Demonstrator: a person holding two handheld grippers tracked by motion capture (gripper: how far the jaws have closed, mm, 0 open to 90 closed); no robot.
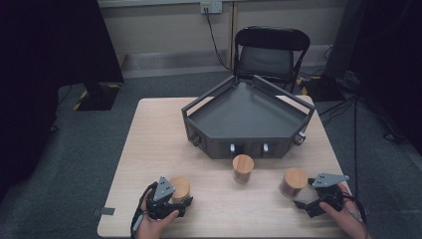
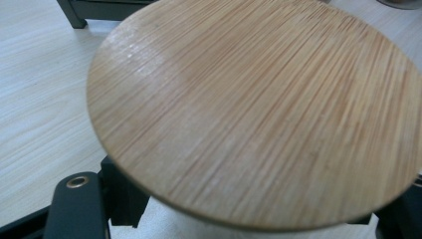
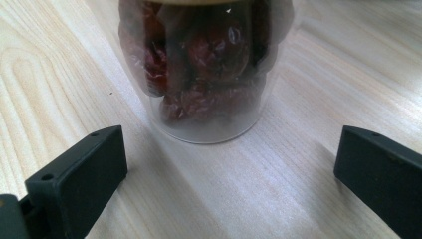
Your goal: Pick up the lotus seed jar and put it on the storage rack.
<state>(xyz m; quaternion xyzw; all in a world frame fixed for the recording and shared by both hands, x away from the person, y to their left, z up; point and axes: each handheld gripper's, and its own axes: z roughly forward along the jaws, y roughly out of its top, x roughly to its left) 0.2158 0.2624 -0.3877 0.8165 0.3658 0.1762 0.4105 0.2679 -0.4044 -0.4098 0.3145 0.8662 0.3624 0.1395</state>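
Pale wood-grain table (image 1: 149, 144), left gripper (image 1: 175, 199) fingers clamped on round bamboo-lidded jar (image 2: 259, 109), right gripper (image 3: 229, 164) fingers apart.

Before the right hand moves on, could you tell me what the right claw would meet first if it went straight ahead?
Most likely the jar of dark red fruit, standing just beyond the open right claw.

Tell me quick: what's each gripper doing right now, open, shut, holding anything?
Left gripper: shut on the left jar, under its bamboo lid.
Right gripper: open, jaws wide, the right jar just ahead of them, not gripped.
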